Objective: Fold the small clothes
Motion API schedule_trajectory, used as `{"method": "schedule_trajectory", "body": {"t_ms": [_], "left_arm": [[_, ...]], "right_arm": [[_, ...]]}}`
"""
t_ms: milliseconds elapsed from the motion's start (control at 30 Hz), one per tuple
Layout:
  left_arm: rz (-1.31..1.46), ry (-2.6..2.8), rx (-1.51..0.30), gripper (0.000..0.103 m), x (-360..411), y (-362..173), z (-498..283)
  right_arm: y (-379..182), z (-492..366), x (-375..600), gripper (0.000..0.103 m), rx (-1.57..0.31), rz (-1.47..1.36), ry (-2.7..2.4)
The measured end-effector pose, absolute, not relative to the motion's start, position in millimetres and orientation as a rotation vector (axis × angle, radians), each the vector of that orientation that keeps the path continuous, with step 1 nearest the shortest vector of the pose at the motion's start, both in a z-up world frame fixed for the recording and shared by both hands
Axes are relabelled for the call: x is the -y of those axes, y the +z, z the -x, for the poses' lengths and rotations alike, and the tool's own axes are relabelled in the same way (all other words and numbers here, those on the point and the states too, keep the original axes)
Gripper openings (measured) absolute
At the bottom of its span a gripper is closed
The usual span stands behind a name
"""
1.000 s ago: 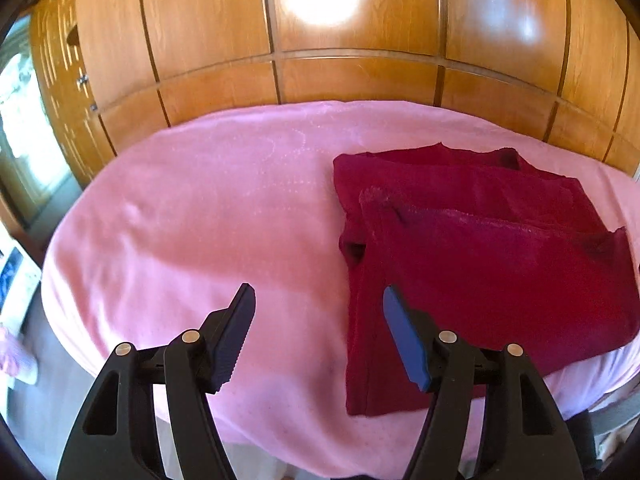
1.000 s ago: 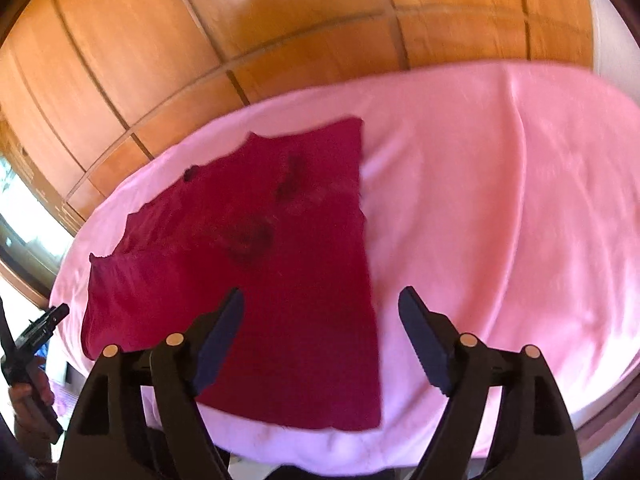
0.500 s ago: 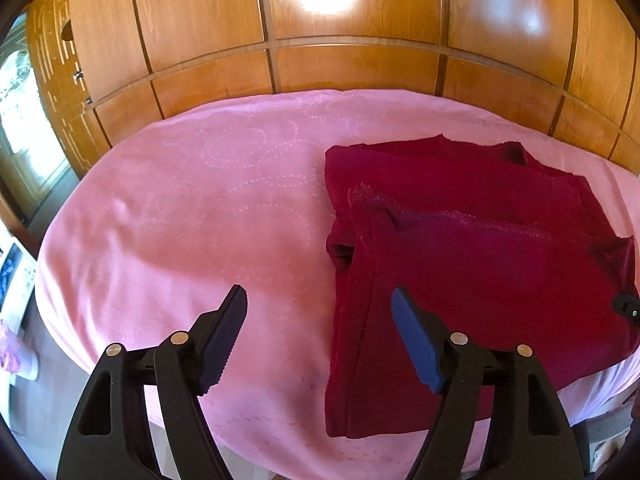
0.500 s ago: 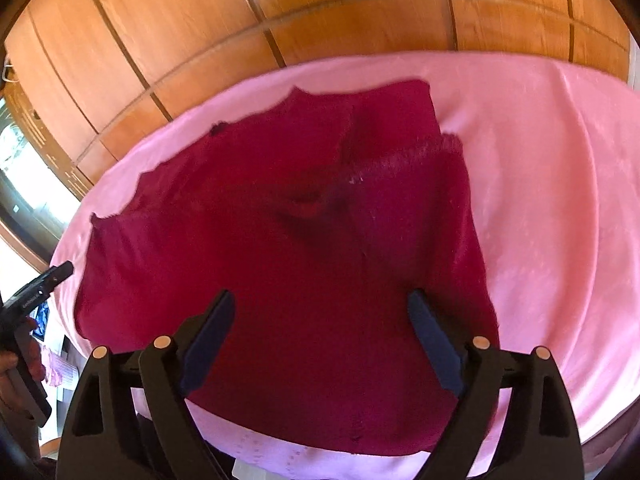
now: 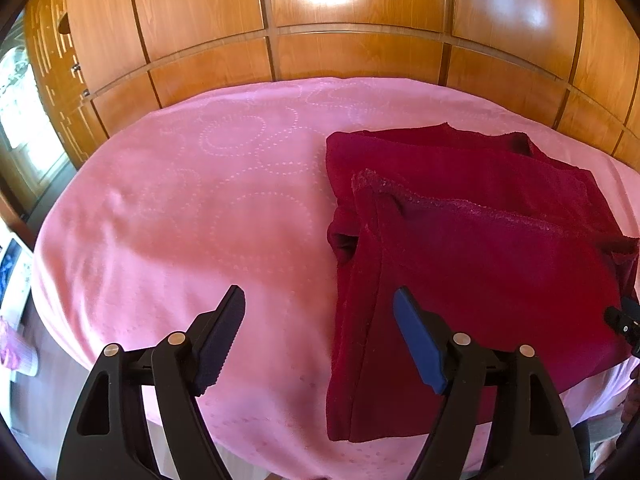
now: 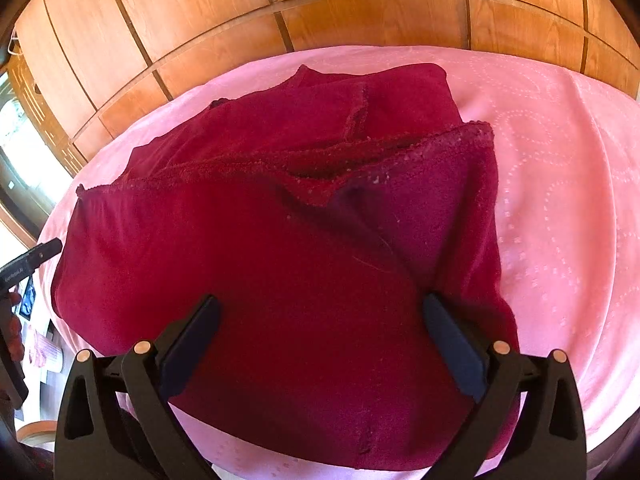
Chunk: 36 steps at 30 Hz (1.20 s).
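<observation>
A dark red garment [image 5: 480, 240] lies folded over itself on a pink tablecloth [image 5: 200, 220], its hemmed edge running across the upper layer. It fills the middle of the right wrist view [image 6: 280, 248]. My left gripper [image 5: 320, 332] is open and empty, above the cloth's near left edge, its right finger over the garment. My right gripper [image 6: 320, 340] is open and empty, low over the near part of the garment. The right gripper's tip [image 5: 624, 324] shows at the right edge of the left wrist view; the left gripper's tip [image 6: 36, 260] at the left edge of the right.
Wooden panelled wall [image 5: 360, 52] stands right behind the table. A window or door [image 5: 20, 100] is at the far left. The tablecloth [image 6: 560, 200] hangs over the table's near edge. Papers and floor [image 5: 12, 272] lie below at the left.
The right gripper has moved left and closer over the garment, which now fills its view. The left gripper has risen slightly and tilted, showing more of the table. Both stay open.
</observation>
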<state>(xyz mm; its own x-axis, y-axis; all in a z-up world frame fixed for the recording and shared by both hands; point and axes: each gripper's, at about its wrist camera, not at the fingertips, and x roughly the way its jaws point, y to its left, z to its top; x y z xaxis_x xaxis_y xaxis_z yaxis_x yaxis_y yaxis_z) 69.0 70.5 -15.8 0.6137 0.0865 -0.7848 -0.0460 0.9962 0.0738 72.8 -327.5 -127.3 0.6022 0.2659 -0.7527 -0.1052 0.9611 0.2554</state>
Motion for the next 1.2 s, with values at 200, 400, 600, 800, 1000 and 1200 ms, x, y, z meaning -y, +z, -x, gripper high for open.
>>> {"method": "schedule_trajectory", "body": {"t_ms": [200,400,600,800,1000,1200], "left_arm": [[-0.060,0.070,-0.897,0.076,-70,-14,-70],[0.096,-0.013,-0.905,0.072,-98,-4,-78],[0.242,-0.162,-0.888,0.062,-119,-3,-87],[0.310,-0.270,-0.930,0.062,-111,-17,-105],[0.363,-0.324,-0.946,0.056,-109,-24,-120],[0.317,-0.348,-0.941,0.013,-104,-27,-128]], "right_arm": [[-126,-70,328,0.101,-0.898,-0.182,0.218],[-113,-64,328,0.100,-0.884,-0.207,0.226],[-82,-52,354,0.086,-0.787,-0.263,0.230],[-76,-67,383,0.072,-0.765,-0.250,0.131],[-90,-100,390,0.047,-0.813,-0.206,0.088],[-93,-106,378,0.014,-0.827,-0.155,0.125]]}}
